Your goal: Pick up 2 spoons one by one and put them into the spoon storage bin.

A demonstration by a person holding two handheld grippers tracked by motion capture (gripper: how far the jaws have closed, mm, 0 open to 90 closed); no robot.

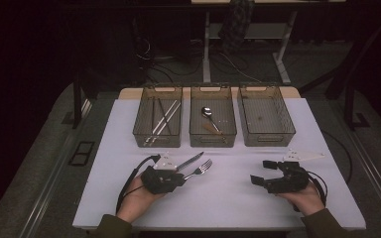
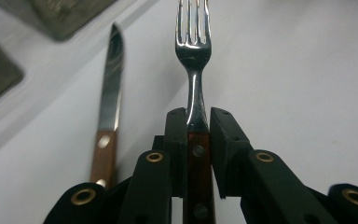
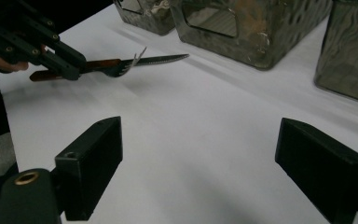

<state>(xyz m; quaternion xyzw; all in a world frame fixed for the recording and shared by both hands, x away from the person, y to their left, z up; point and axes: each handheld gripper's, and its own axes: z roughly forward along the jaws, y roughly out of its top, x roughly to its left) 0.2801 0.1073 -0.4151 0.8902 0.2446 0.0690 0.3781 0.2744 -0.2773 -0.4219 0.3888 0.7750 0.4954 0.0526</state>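
A fork [image 1: 201, 169] with a dark wooden handle is clamped by its handle in my left gripper [image 1: 180, 176] at the table's front left. In the left gripper view the jaws of the left gripper [image 2: 198, 117] press on the fork [image 2: 194, 51], whose tines point away. A wooden-handled knife [image 1: 191, 160] lies on the table just beyond the fork; the knife [image 2: 109, 95] runs alongside it. My right gripper [image 1: 259, 171] rests at the front right, open and holding nothing. In its own view the right gripper [image 3: 200, 140] has its jaws wide apart, with the fork [image 3: 127, 68] and knife [image 3: 164, 59] far off.
Three mesh baskets stand in a row at the back: the left basket [image 1: 140, 130] holds long metal sticks, the middle basket [image 1: 213, 138] holds a spoon [image 1: 208, 113], and the right basket [image 1: 287, 124] looks bare. White tabletop [image 1: 228, 198] stretches between my hands.
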